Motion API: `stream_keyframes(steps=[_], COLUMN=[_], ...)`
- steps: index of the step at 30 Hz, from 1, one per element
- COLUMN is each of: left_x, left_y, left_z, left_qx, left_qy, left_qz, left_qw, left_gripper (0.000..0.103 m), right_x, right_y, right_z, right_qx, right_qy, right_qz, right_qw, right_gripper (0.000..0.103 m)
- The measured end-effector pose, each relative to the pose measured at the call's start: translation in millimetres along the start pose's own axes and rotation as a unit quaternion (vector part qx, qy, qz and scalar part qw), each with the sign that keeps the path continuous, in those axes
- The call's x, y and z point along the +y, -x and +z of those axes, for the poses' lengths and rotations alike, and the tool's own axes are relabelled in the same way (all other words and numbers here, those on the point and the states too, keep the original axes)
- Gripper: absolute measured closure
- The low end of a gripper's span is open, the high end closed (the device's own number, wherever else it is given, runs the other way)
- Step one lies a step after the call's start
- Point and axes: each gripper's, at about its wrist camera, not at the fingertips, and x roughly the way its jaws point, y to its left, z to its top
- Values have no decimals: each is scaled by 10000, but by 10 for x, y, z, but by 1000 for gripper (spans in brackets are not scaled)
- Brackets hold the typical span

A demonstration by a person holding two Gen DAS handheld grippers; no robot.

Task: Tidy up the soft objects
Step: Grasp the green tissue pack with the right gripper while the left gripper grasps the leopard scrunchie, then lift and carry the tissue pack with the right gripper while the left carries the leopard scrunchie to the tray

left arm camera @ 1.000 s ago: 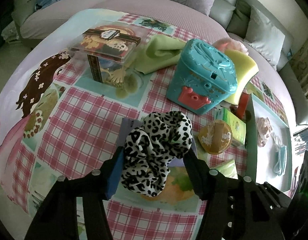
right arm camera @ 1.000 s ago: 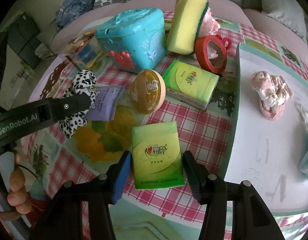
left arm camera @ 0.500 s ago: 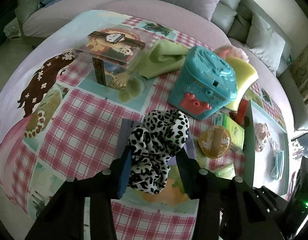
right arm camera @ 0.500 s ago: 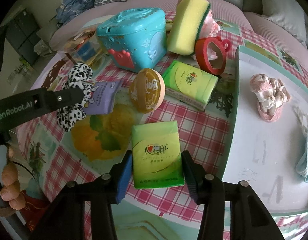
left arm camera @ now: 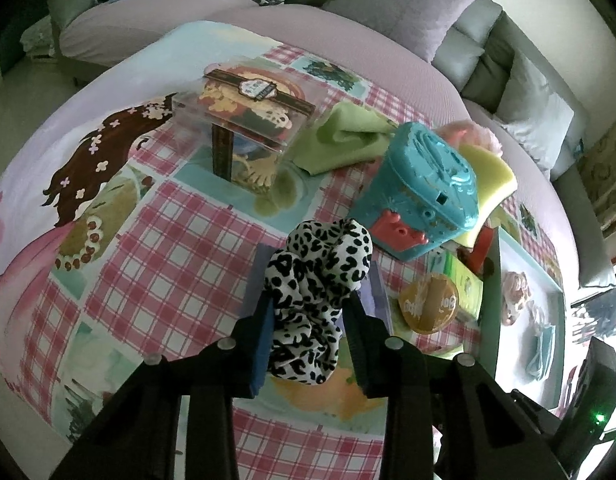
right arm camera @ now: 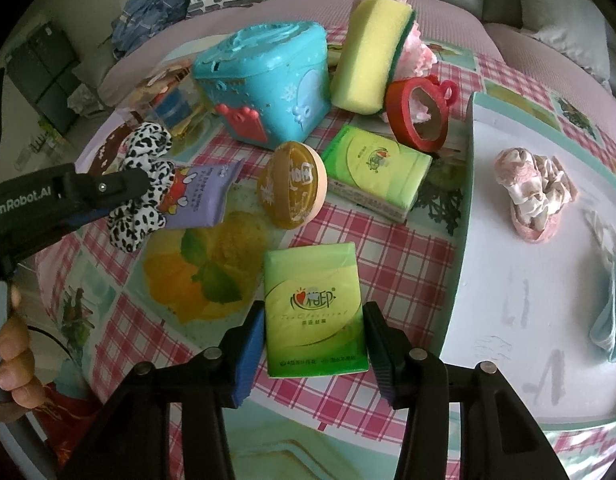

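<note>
In the left wrist view a black-and-white leopard scrunchie (left arm camera: 319,264) stands bunched between the fingers of my left gripper (left arm camera: 309,304). The jaws are closing and both pads squeeze its lower half. From the right wrist view the same scrunchie (right arm camera: 144,152) hangs in that gripper above a purple packet (right arm camera: 200,196). My right gripper (right arm camera: 312,320) has both pads against the sides of a green tissue pack (right arm camera: 311,280) lying flat on the checked tablecloth. To the right, a pink scrunchie (right arm camera: 531,196) and a blue cloth item (right arm camera: 615,312) lie on a white tray (right arm camera: 487,280).
A turquoise box (right arm camera: 268,80), yellow sponge (right arm camera: 367,52), red tape ring (right arm camera: 419,116), round orange tin (right arm camera: 294,184) and second tissue pack (right arm camera: 375,172) crowd the table's middle. A green cloth (left arm camera: 343,140) and clear gift box (left arm camera: 248,128) sit farther back. A hand (right arm camera: 16,360) shows at lower left.
The left jaws have drawn in and pinched the leopard scrunchie narrower, with the left gripper rolling slightly. The right jaws narrowed a little onto the tissue pack.
</note>
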Motion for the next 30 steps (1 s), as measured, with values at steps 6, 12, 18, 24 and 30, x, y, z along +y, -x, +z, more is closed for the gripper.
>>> stream_keyframes(steps=[6, 12, 18, 24, 30], left_x=[34, 13, -53, -98, -110], left_y=[162, 291, 320, 251, 201], left_z=[-20, -17, 8, 1, 17], left_qx=[-178, -362, -451, -362, -318], left_qy=[53, 29, -42, -132, -70], left_qz=[-74, -148, -203, -152, -214], left_qw=[9998, 9992, 9988, 9991, 9992], left_gripper=[73, 80, 95, 95, 95], right_x=[-59, -142, -178, -195, -222], right_y=[99, 278, 377, 400, 388], right_z=[18, 56, 84, 84, 68], right_qx=[-136, -416, -578, -608, -586], right_qy=[-72, -186, -312, -380, -385], right_qz=[35, 60, 106, 138, 142], right_qw=[9999, 9989, 9978, 9973, 9974], right_gripper=[53, 53, 53, 53, 53])
